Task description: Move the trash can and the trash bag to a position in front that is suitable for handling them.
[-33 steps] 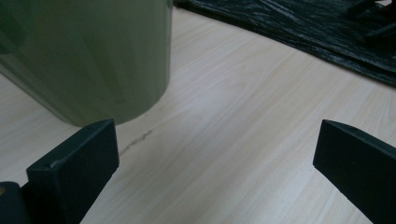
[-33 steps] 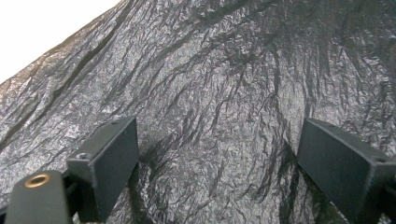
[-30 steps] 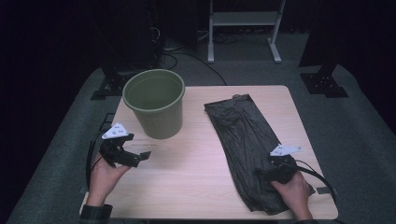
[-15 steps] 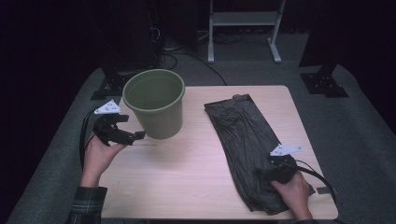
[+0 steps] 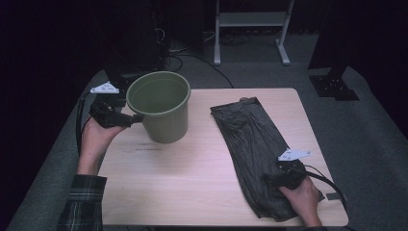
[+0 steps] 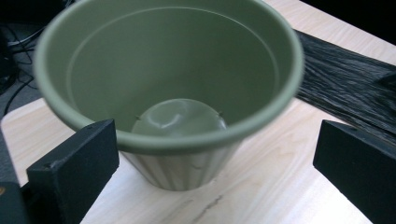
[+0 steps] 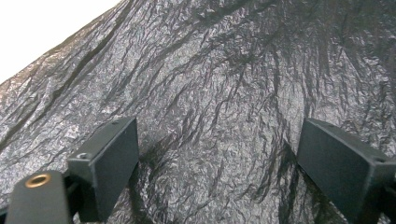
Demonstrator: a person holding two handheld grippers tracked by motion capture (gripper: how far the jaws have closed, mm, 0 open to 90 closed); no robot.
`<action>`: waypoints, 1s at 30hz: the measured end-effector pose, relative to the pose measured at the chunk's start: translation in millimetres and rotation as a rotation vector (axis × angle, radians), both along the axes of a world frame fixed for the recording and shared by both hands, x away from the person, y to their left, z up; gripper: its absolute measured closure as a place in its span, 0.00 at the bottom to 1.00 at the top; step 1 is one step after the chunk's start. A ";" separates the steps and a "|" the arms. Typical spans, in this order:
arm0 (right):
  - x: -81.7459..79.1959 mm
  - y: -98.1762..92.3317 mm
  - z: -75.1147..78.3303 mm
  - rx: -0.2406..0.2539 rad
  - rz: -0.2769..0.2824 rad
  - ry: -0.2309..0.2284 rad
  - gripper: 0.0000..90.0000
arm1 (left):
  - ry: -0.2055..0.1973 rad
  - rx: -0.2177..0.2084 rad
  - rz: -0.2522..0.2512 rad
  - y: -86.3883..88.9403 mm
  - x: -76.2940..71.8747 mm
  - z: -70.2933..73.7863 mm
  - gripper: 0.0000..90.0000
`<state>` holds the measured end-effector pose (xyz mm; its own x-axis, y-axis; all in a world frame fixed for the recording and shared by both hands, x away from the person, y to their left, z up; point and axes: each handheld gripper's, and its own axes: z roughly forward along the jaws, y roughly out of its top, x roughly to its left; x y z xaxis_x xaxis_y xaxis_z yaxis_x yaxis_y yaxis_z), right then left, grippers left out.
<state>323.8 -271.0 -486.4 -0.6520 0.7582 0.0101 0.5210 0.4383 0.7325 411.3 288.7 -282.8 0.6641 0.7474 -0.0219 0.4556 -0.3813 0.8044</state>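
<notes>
Bucket (image 5: 160,106), green and upright, stands at the upper left of the surface (image 5: 192,178), with the left hand-held gripper (image 5: 131,119) spread wide at its rim. Lower right, the right hand-held gripper (image 5: 275,177) rests wide open on the black bag (image 5: 250,139), clamping nothing.

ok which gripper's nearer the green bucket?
Left. The left gripper is right at the bucket's rim, jaws open. The right gripper is far across the table, over the black bag.
</notes>
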 end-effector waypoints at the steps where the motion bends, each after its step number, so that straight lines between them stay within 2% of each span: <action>1: 0.0 0.0 0.0 0.000 0.000 0.000 0.13 | -0.001 0.000 0.004 2.1 4.0 1.1 0.00; 7: 0.0 0.1 -0.1 0.001 -0.001 -0.001 0.13 | 0.016 -0.006 0.026 10.2 29.5 0.5 0.00; 11: 0.1 0.0 0.0 0.000 0.000 -0.001 0.13 | 0.036 0.013 0.047 13.5 47.0 -6.5 0.00; 16: 0.0 0.0 0.0 0.000 0.000 -0.001 0.13 | 0.041 0.025 0.059 16.3 55.5 -13.3 0.00; 19: 0.0 0.0 0.0 0.000 0.001 -0.001 0.13 | 0.062 0.032 0.061 18.5 60.5 -17.8 0.00; 26: 0.0 0.0 0.0 0.000 0.001 -0.001 0.13 | 0.079 0.002 0.059 20.6 68.0 -23.9 0.00; 30: 0.0 0.0 0.0 -0.001 0.001 -0.001 0.13 | 0.080 0.010 0.061 17.0 70.7 -26.7 0.00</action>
<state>323.8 -271.0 -486.4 -0.6525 0.7578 0.0094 0.5203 0.4389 0.7325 482.0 305.7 -309.5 0.6134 0.7871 -0.0653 0.5412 -0.3586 0.7606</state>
